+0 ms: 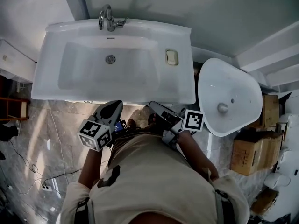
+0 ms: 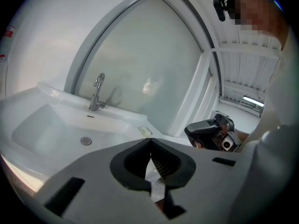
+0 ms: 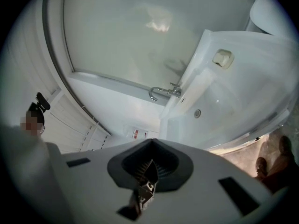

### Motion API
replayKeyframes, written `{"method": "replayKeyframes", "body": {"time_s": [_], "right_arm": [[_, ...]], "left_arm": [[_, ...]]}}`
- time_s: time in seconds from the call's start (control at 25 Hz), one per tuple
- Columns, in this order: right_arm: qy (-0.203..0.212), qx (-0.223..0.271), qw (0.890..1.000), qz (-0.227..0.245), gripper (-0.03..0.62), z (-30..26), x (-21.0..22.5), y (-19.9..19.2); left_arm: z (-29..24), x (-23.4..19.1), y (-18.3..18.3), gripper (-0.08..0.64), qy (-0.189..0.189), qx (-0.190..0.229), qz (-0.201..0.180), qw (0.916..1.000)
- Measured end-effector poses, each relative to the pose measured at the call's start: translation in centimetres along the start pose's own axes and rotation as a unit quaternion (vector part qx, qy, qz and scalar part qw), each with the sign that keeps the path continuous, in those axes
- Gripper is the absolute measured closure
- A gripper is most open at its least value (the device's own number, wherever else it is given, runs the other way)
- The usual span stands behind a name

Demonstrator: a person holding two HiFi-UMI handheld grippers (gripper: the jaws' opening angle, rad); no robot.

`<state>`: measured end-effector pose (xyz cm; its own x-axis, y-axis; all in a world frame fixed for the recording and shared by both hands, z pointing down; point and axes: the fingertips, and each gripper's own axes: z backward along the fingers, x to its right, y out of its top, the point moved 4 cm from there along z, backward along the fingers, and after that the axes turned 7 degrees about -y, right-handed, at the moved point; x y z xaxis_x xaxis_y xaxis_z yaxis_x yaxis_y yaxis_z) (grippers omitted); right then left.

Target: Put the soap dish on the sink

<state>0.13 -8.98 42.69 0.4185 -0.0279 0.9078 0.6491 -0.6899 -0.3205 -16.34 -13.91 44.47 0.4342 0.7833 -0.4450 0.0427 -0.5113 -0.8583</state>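
soap dish (image 1: 172, 57) sits on the sink (image 1: 50, 55) rim right of the basin; left gripper (image 1: 112, 108) and right gripper (image 1: 156, 107) hover by the person's waist, all 4 jaws closed, empty.

**No text, brand or number can be read.**

Only square black-and-white coded markers are shown, as patterns rather than letters. They are carried on the left cube (image 1: 96, 133) of the left gripper (image 1: 115, 105), lower left of centre in the head view, and on the right cube (image 1: 193, 120) of the right gripper (image 1: 152, 105), just right of centre. A small white label (image 3: 135, 134) with red print is seen on the wall (image 3: 107, 111), low in the middle of the right gripper view, but it is too small to be read. A red-marked sticker (image 2: 8, 31) is cut by the upper left edge of the left gripper view and is equally illegible. A tiny dark mark (image 1: 110, 38) below the tap (image 1: 108, 20) on the sink (image 1: 46, 78) cannot be made out.
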Motion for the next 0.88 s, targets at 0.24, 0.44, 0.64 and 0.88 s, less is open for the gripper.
{"method": "replayKeyframes", "body": {"time_s": [0.24,0.44,0.64,0.88], "right_arm": [[0.058,-0.022,0.997,0.042,0.583,0.9,-2.6,-1.0],[0.079,-0.043,0.993,0.075,0.583,2.8,-3.2,-0.9],[0.09,-0.035,0.994,0.056,0.583,6.4,-2.3,-1.1],[0.097,-0.012,0.994,0.038,0.583,11.2,-0.6,-1.0]], "left_arm": [[0.9,1.1,1.0,0.541,0.015,0.007,-0.018,0.9997],[0.1,2.9,1.2,0.541,0.024,-0.002,-0.03,0.9993],[-2.2,7.0,-0.4,0.541,0.0,-0.021,-0.037,0.9991],[-5.2,11.7,-1.5,0.541,-0.022,-0.039,-0.054,0.9976]]}}
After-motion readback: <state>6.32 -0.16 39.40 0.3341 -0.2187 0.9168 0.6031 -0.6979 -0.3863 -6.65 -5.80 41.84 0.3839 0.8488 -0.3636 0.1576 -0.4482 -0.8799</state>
